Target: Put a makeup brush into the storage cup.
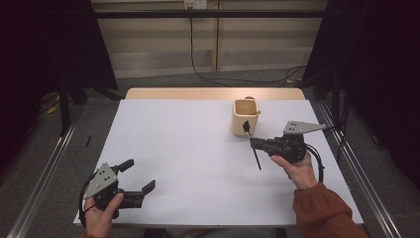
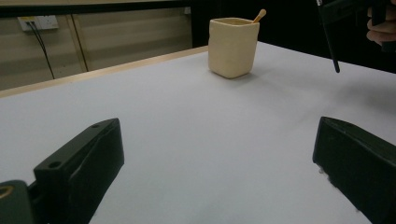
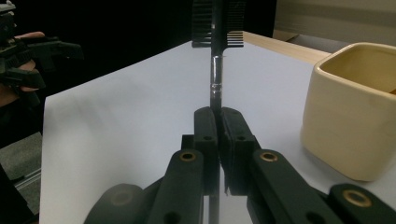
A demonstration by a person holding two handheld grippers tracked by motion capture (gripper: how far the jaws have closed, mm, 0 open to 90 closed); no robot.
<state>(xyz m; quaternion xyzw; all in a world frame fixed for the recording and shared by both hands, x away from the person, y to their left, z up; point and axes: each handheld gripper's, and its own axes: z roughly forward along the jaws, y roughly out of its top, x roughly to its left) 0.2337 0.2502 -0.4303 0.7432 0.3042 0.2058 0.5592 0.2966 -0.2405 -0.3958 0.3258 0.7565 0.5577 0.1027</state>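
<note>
The right hand-held gripper (image 3: 217, 122) grasps a comb (image 3: 216, 70), with the cup (image 3: 351, 116) at 3 o'clock. The left hand-held gripper (image 1: 140, 174), jaws released, rests on the desk (image 1: 198, 148) at 7 o'clock.

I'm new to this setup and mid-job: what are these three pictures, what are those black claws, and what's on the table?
A person holds a two-jaw gripper in each hand. The high view looks down on the white table; the other two come from cameras riding on each gripper, looking along its jaws. The left gripper hangs open near the table's front edge with nothing between its jaws. The right gripper is shut on a black comb, held by its thin handle beside a cream cup. A wooden stick leans inside the cup.
</note>
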